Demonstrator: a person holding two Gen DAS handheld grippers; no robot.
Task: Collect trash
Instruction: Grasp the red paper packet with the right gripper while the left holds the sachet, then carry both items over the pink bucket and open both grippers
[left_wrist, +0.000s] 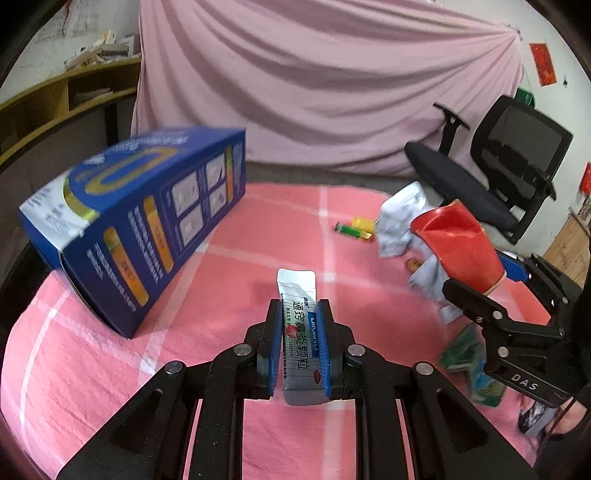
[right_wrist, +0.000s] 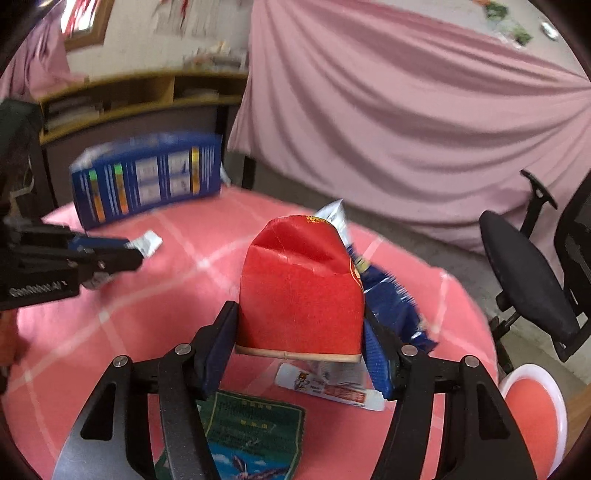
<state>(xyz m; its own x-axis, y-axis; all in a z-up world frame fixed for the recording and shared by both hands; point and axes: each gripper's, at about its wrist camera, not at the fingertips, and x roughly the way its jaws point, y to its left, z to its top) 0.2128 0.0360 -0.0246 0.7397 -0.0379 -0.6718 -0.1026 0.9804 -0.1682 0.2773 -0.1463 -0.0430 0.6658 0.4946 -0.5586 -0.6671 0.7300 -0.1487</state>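
Trash is sitting in both tools at once: the left gripper (left_wrist: 298, 332) is pinching a slim silver medicine sachet with green and blue print (left_wrist: 297, 325) between its blue pads, and the right gripper (right_wrist: 300, 332) is clamping a crushed red paper cup (right_wrist: 301, 288) by its flattened sides, both lifted above the table. Just beyond the cup, a crumpled blue-and-silver foil snack bag (right_wrist: 391, 295) is lying loose, with a green printed wrapper (right_wrist: 255, 435) and a small white tube-like packet (right_wrist: 328, 387) below the fingers. Farther left, a large blue cardboard box (left_wrist: 144, 225) is resting on its side, apparently the place for the litter. Risk here, as I judge it, is the cup slipping, since the squashed paper is giving the pads little firm wall, and the thin sachet could twist free if swung quickly. Everything is resting on a pink checked tablecloth (left_wrist: 258, 236), with a pink draped curtain (left_wrist: 314, 85), a black mesh office chair (left_wrist: 509, 166) and wooden shelves (left_wrist: 55, 96) behind.
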